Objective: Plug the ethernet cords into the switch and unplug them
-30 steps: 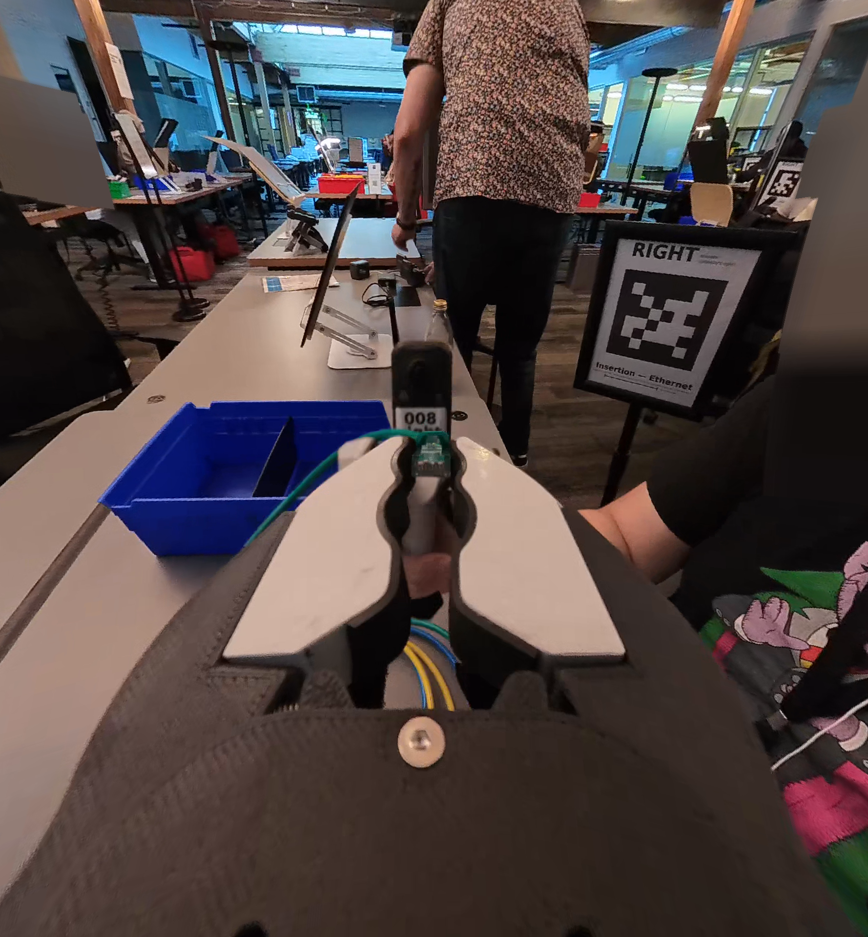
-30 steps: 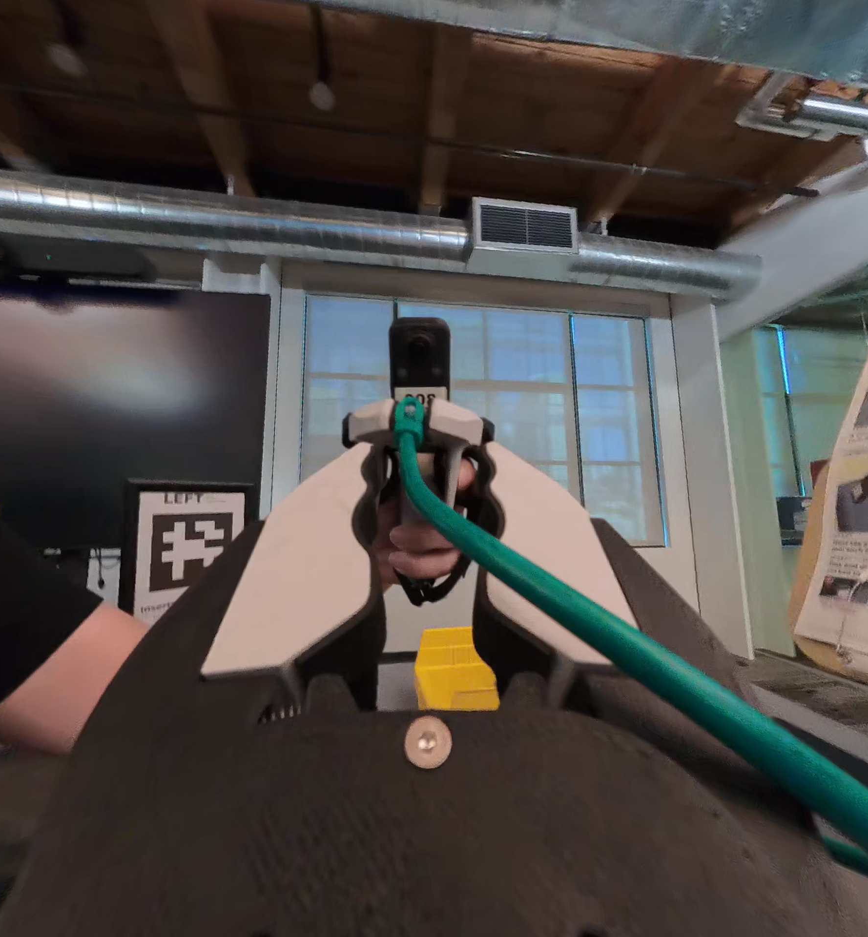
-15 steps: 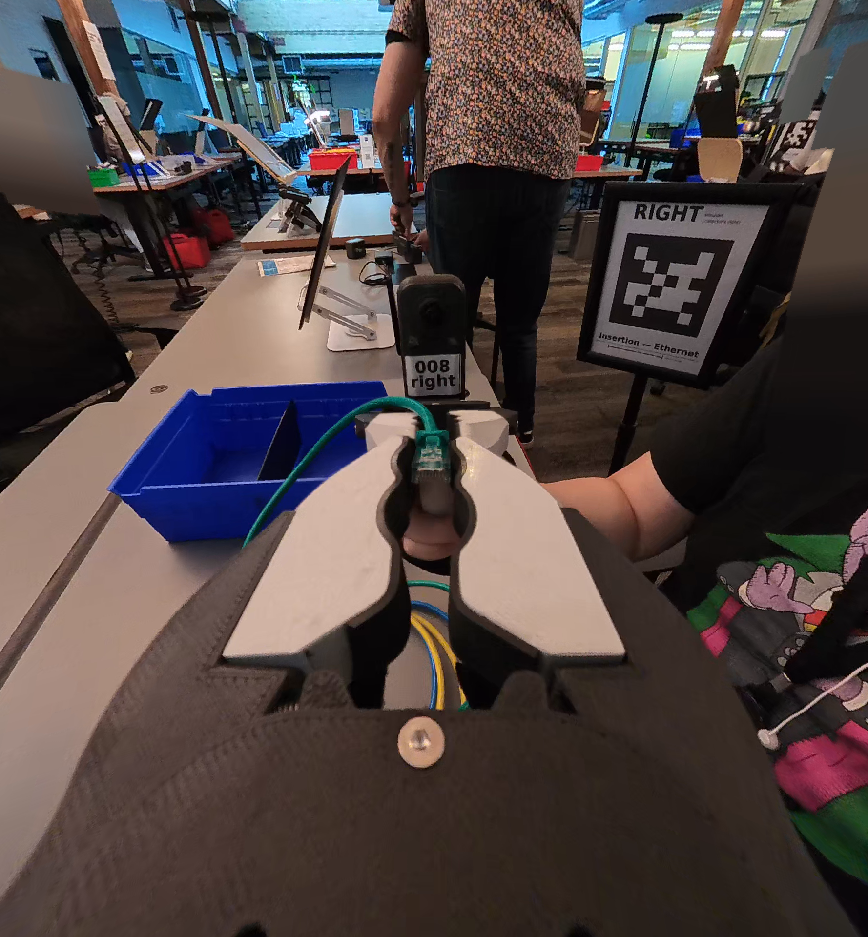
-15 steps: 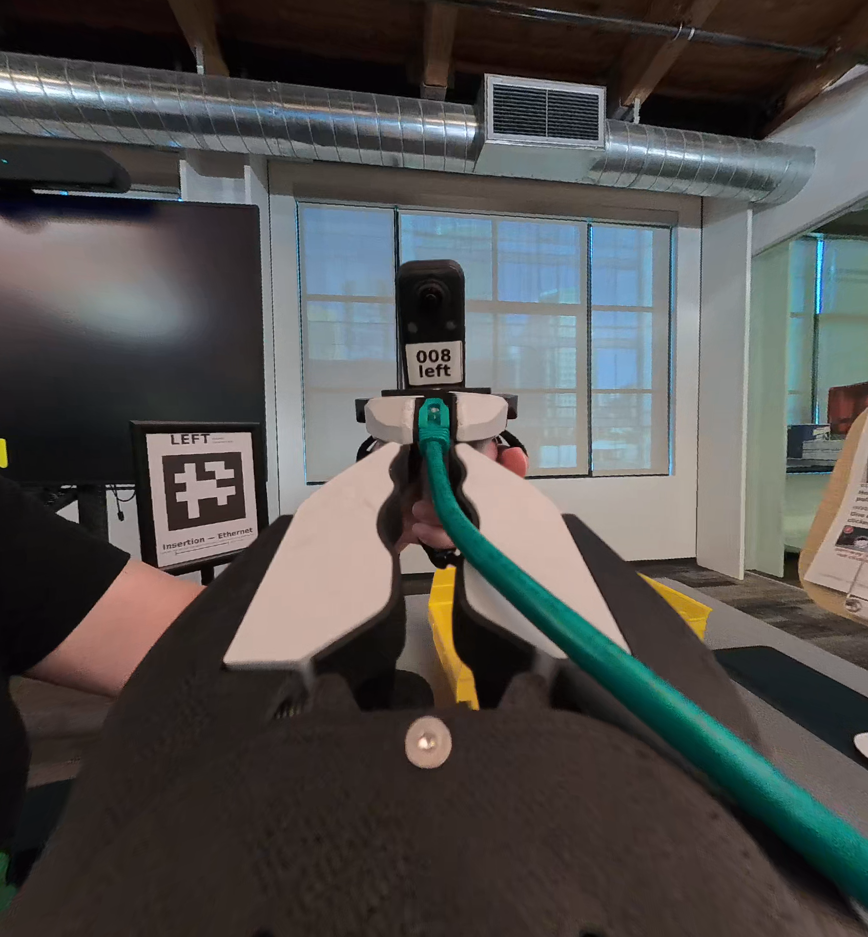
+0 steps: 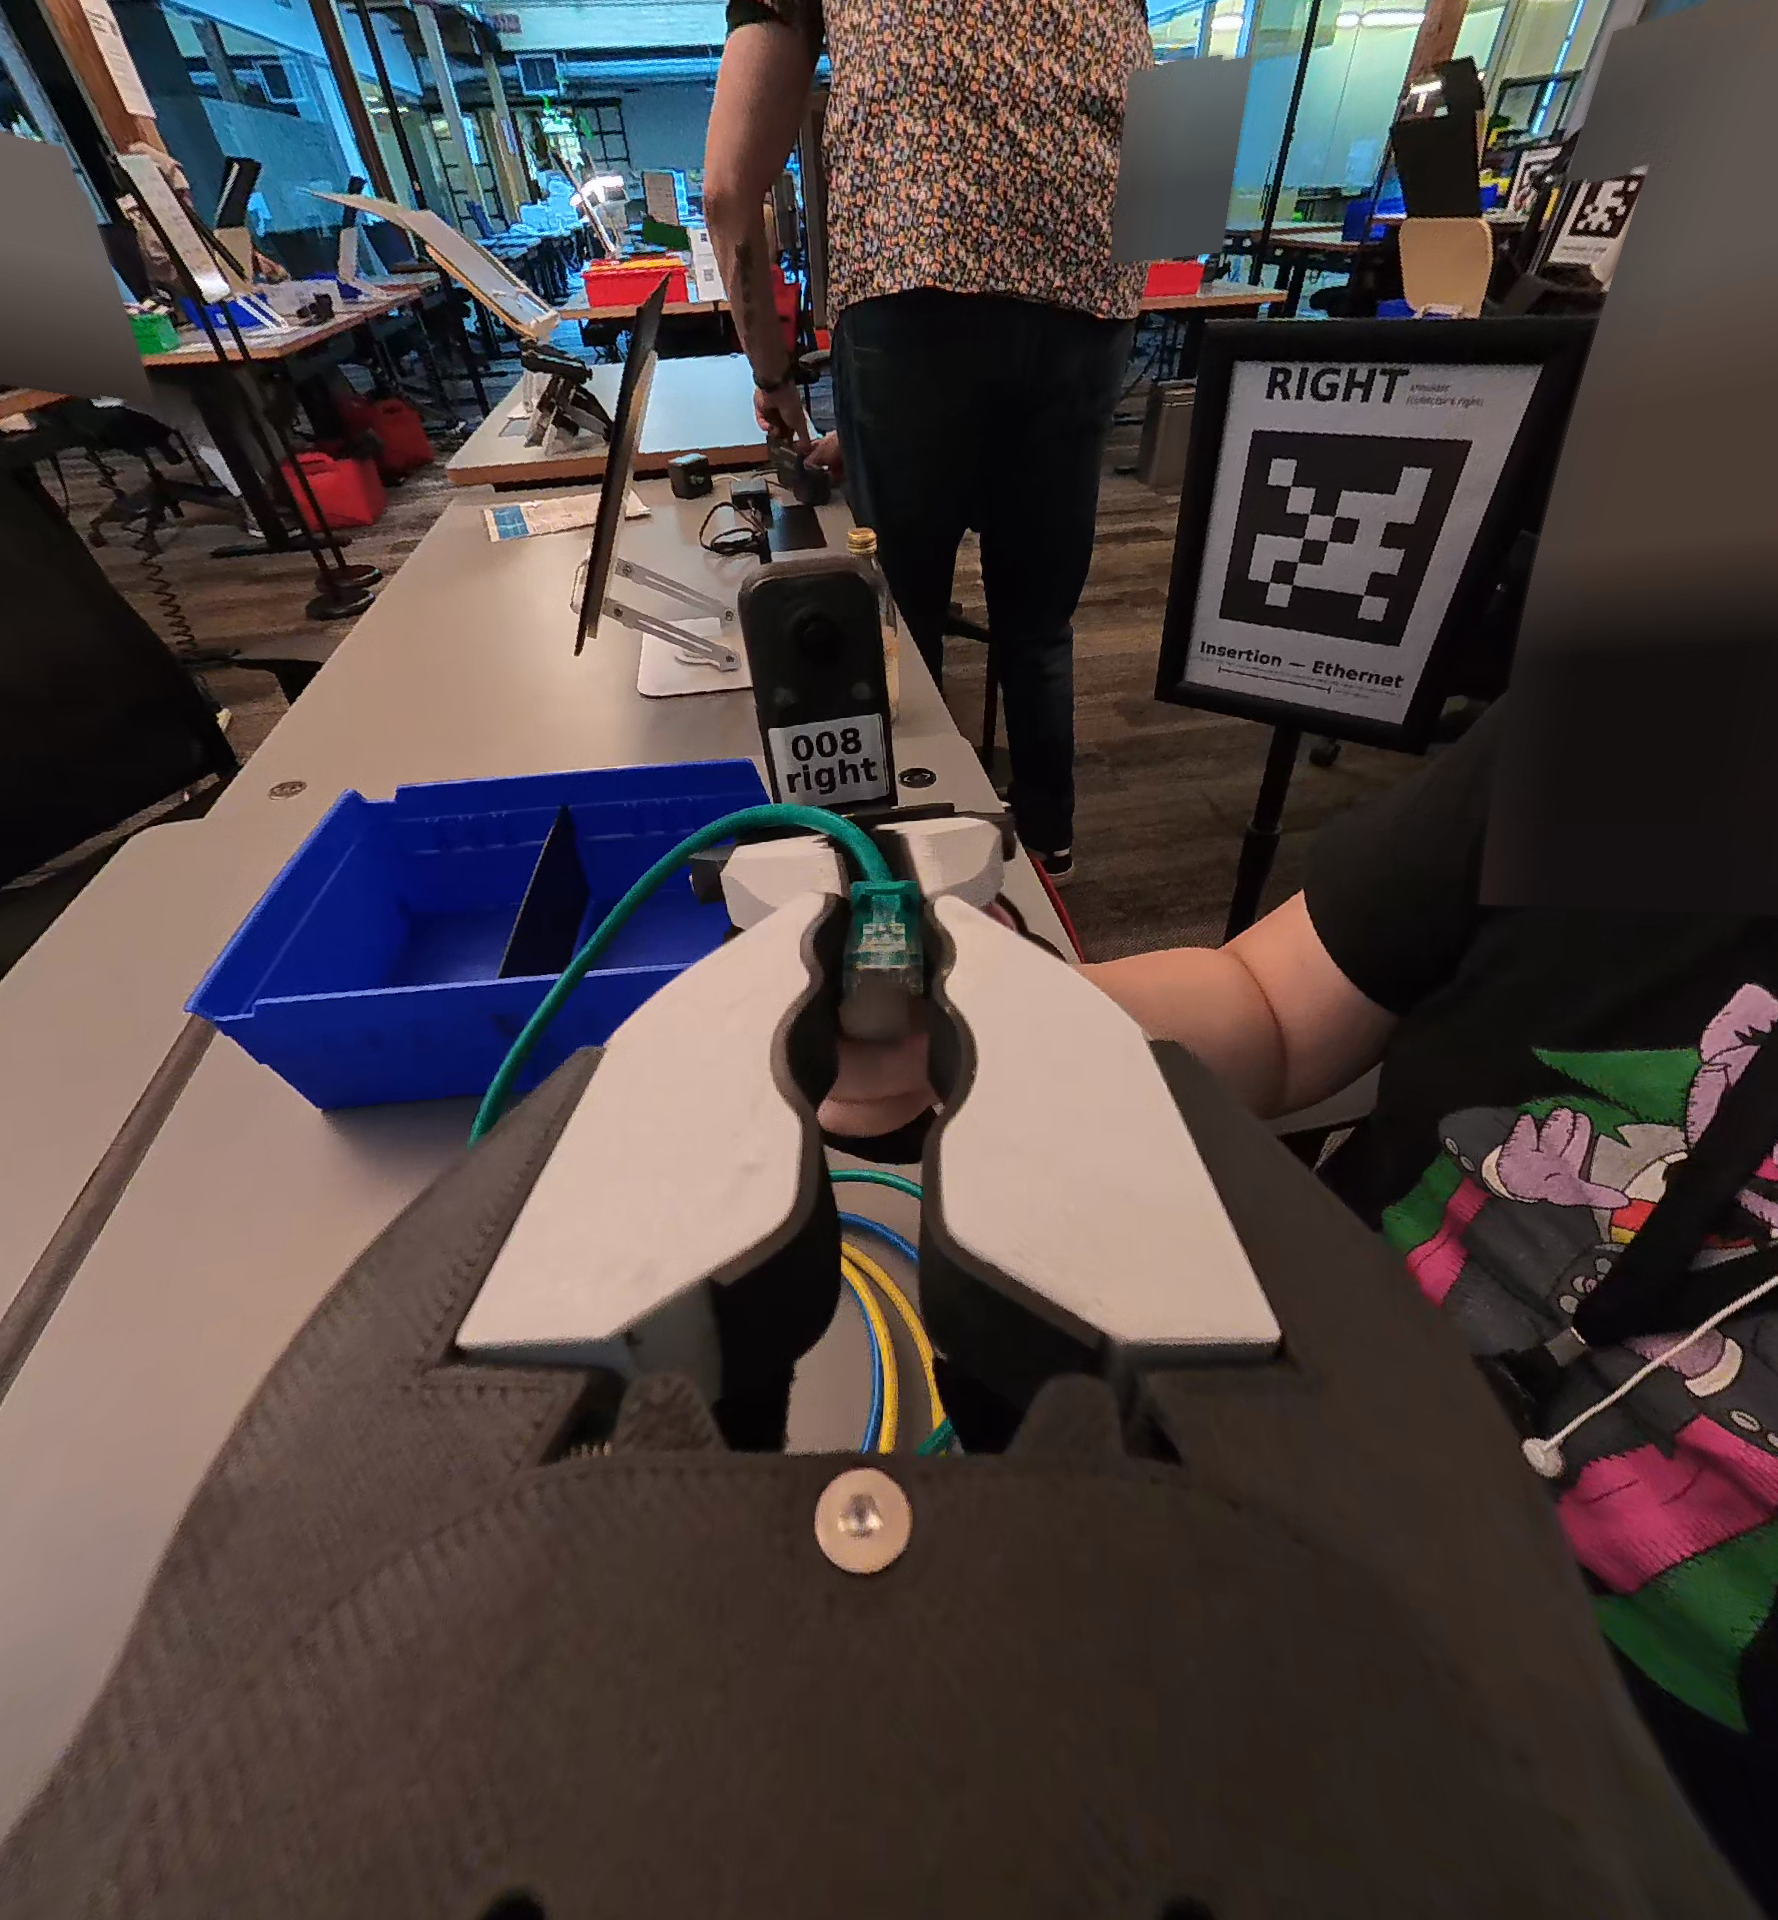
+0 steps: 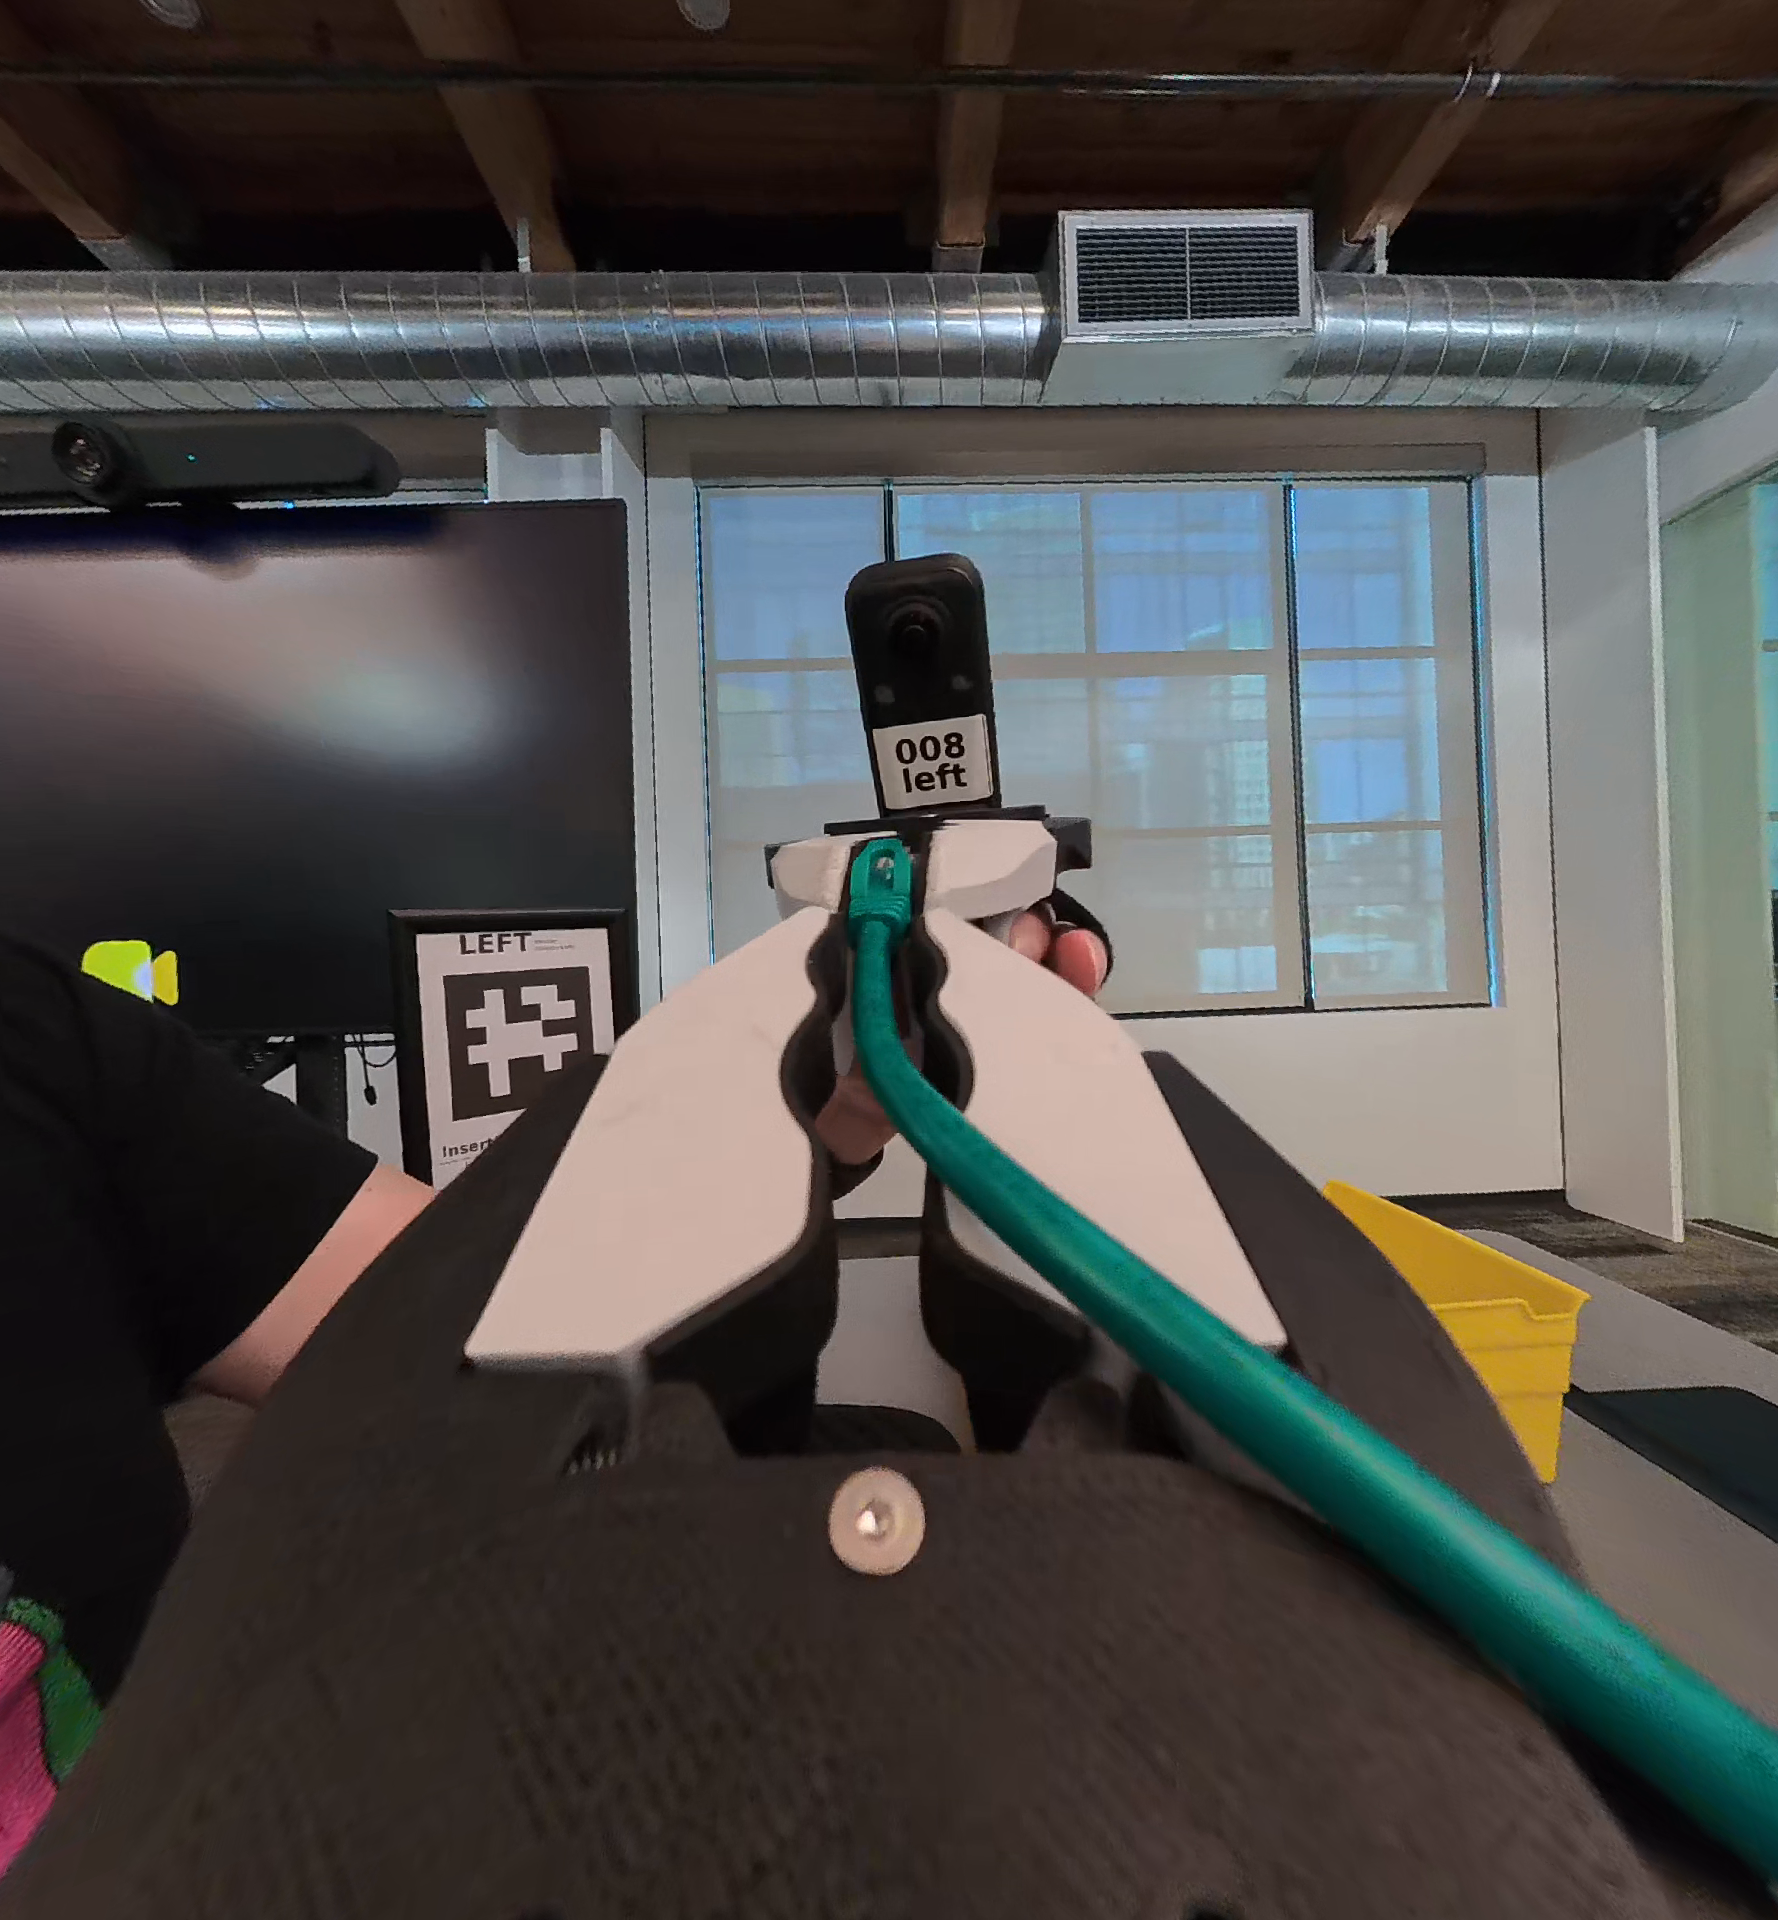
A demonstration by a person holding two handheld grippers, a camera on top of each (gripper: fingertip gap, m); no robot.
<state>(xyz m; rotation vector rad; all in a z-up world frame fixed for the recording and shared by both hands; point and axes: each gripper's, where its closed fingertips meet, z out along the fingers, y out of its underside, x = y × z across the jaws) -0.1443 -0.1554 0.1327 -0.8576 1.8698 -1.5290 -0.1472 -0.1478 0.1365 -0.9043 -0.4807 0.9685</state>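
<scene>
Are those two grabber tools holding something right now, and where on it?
Both grip one green ethernet cord at the same end: the left hand-held gripper pinches its plug, and the right hand-held gripper clamps the boot just behind it.

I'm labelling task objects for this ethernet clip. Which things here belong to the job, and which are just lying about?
Job: green cord, gripped by left gripper and right gripper; blue cord; yellow cord. No switch in view.
Lying about: blue bin; yellow bin; monitor; sign.
</scene>
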